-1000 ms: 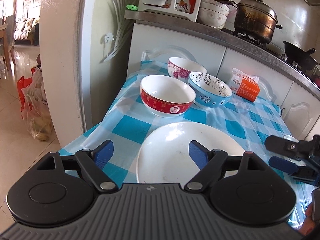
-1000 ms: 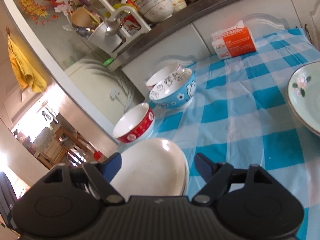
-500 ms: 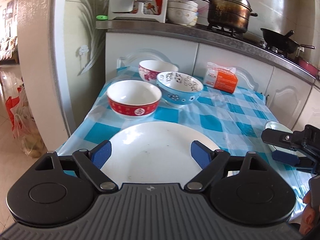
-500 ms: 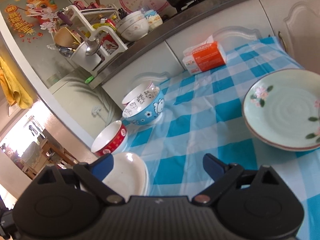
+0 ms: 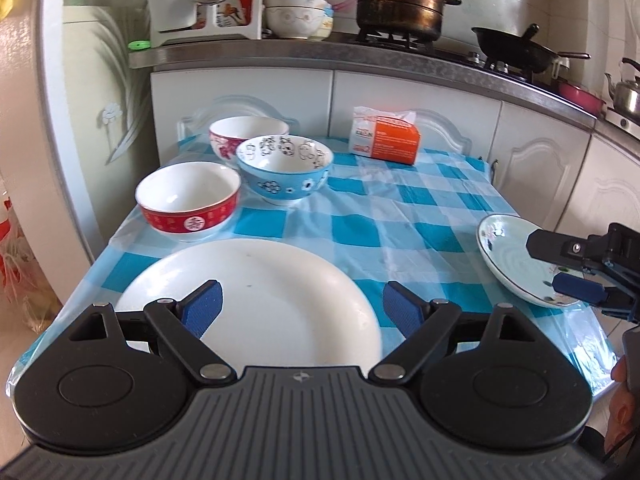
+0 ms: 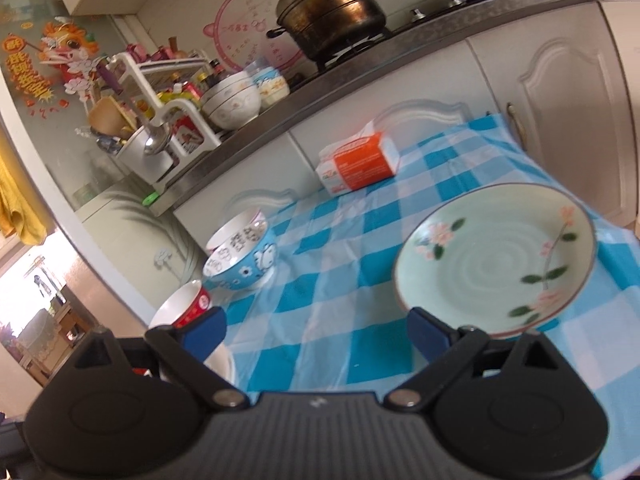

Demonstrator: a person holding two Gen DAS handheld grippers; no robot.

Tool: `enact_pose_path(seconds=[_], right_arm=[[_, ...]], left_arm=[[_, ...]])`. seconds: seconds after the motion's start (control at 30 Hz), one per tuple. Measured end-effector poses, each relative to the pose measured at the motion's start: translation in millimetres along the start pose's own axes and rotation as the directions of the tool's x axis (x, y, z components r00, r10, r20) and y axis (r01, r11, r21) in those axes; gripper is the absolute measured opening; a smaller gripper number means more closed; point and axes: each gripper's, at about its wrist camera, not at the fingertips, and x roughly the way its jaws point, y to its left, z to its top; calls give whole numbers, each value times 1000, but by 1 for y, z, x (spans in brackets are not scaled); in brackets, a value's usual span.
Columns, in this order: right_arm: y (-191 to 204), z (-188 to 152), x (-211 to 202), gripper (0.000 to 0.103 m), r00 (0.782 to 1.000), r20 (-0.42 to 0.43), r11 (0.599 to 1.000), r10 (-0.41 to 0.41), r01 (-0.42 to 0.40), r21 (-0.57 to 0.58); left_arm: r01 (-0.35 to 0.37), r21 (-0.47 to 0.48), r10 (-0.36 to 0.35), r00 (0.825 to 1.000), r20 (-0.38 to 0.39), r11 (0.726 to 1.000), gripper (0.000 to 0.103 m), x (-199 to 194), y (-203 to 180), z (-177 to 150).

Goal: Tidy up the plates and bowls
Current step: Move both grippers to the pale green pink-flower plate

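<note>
Now both released: left hand-held gripper (image 5: 300, 306) over big white plate (image 5: 256, 296) at near desk (image 5: 420, 208) edge, right hand-held gripper (image 6: 316, 330), jaws just opening w/ nothing between, near green floral plate (image 6: 494, 262).

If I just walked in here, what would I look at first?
Probably the big white plate at the near edge of the blue checked table, right under the open left gripper. Next, three bowls at the far left: red, blue and a pink-flowered one behind. On the right, a green flowered plate lies by the open right gripper.
</note>
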Motion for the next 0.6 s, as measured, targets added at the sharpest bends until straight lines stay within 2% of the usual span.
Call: enact_pose_path(seconds=[0.27,0.6], right_arm=[[-40,6,-16,98,996,55,996,-72,68,62],[-93,21,-34,98,976,137,977,-168,147,152]], left_arm=[[45,46,-44,999,-18,998,103,12,-31,3],[142,129,-136,989,-56,981,103,40,-89,8]])
